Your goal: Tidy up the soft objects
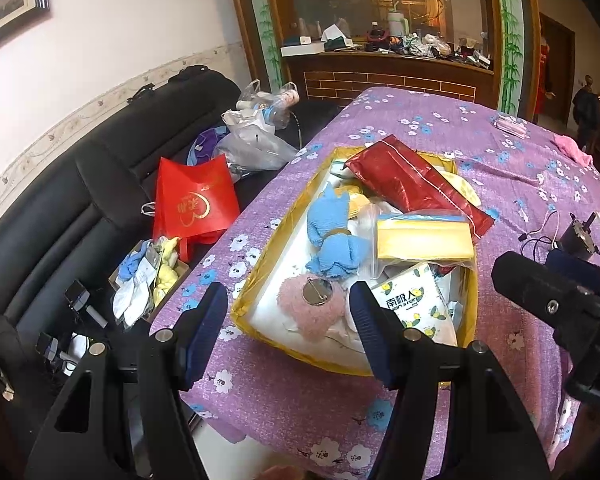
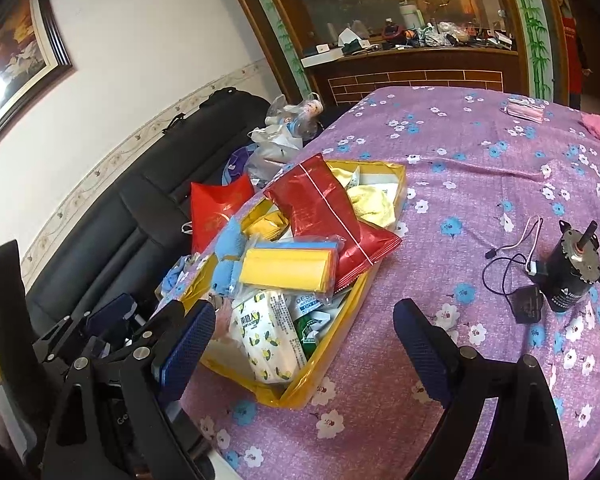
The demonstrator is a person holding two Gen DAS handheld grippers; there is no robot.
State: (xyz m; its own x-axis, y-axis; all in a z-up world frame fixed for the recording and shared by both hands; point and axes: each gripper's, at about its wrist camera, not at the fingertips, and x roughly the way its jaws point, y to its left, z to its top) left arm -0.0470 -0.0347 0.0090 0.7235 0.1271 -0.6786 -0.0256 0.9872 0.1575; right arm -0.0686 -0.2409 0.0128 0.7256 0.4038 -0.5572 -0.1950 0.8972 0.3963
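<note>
Jaws of the left gripper (image 1: 288,320) stand apart and empty over the near end of a yellow box (image 1: 470,292), the left finger above the tablecloth edge and the right finger over the box's contents, with a pink fluffy pad (image 1: 312,312) bearing a round metal pin lying between them in the left wrist view. The right gripper (image 2: 304,344) also hangs with its jaws wide apart and nothing held, straddling the near corner of the same box. Inside the box lie a blue knitted cloth (image 1: 332,236), a bagged yellow sponge (image 1: 422,238), a white wipes packet (image 2: 268,336) printed with lemons and a long red foil packet (image 1: 412,182). The box sits on a table under a purple flowered cloth (image 2: 480,184). To its right stand a black motor (image 2: 572,276) and loose wires. A black sofa (image 1: 60,208) beside the table carries a red bag (image 1: 196,200).
</note>
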